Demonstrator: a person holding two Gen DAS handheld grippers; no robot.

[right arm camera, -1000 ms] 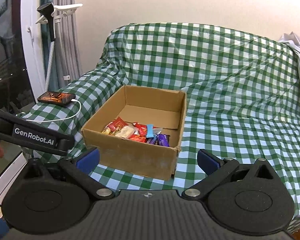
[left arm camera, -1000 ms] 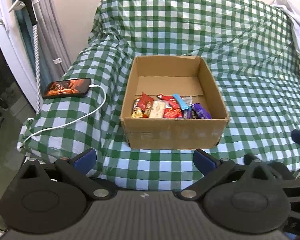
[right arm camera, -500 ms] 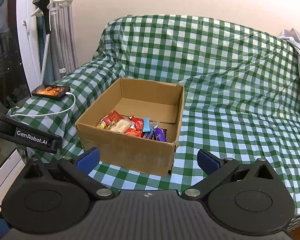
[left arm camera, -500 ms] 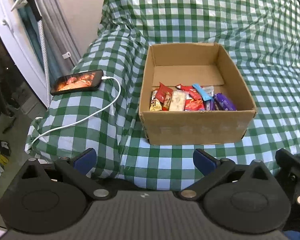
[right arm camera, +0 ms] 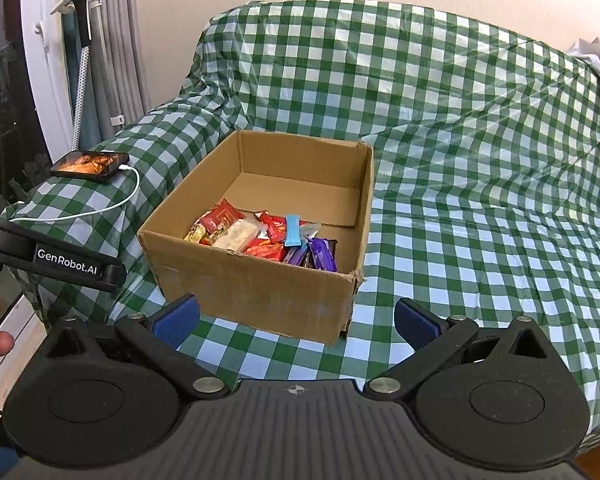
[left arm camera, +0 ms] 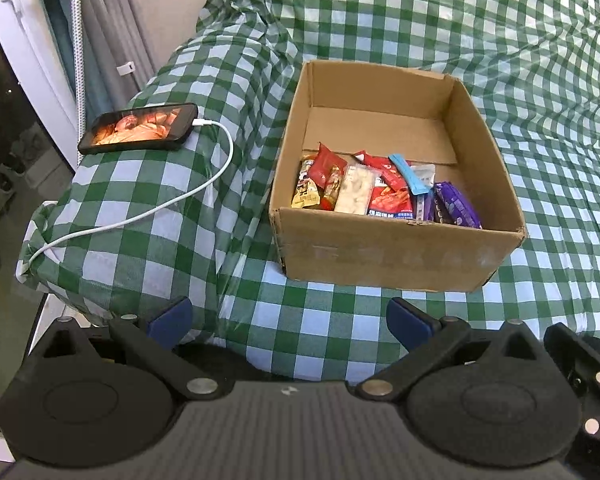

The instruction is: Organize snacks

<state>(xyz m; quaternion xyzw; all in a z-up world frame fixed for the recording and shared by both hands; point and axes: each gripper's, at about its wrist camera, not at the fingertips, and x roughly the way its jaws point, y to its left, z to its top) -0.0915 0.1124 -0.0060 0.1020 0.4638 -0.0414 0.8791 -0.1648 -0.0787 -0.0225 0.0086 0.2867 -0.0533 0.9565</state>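
**A:** ok so where's everything sitting right now? Using the cardboard box (left arm camera: 396, 256) as the reference.

**B:** The box is sitting open-topped on the green checked cover (left arm camera: 340, 328) of the sofa. The snacks (left arm camera: 380, 190) are all lying inside it, bunching up against its near wall. The far half of the box floor is showing bare cardboard. There's a purple wrapper (left arm camera: 456, 206) lying at the right end of the pile, a light blue stick (left arm camera: 406, 174) resting on top near the middle, red packets (right arm camera: 224, 216) sitting toward the left.

**A:** and the grippers?

**B:** Left gripper (left arm camera: 290, 320) is hovering in front of the box's near wall, jaws spread wide, not holding anything. Right gripper (right arm camera: 296, 322) is doing the same thing, also spread wide and empty, facing the box's near right corner. Neither is touching the box.

**A:** anything else around?

**B:** A phone (left arm camera: 138, 128) with its screen glowing is lying left of the box on the covered armrest, with a white cable (left arm camera: 160, 206) plugged in and trailing down off the armrest's front.
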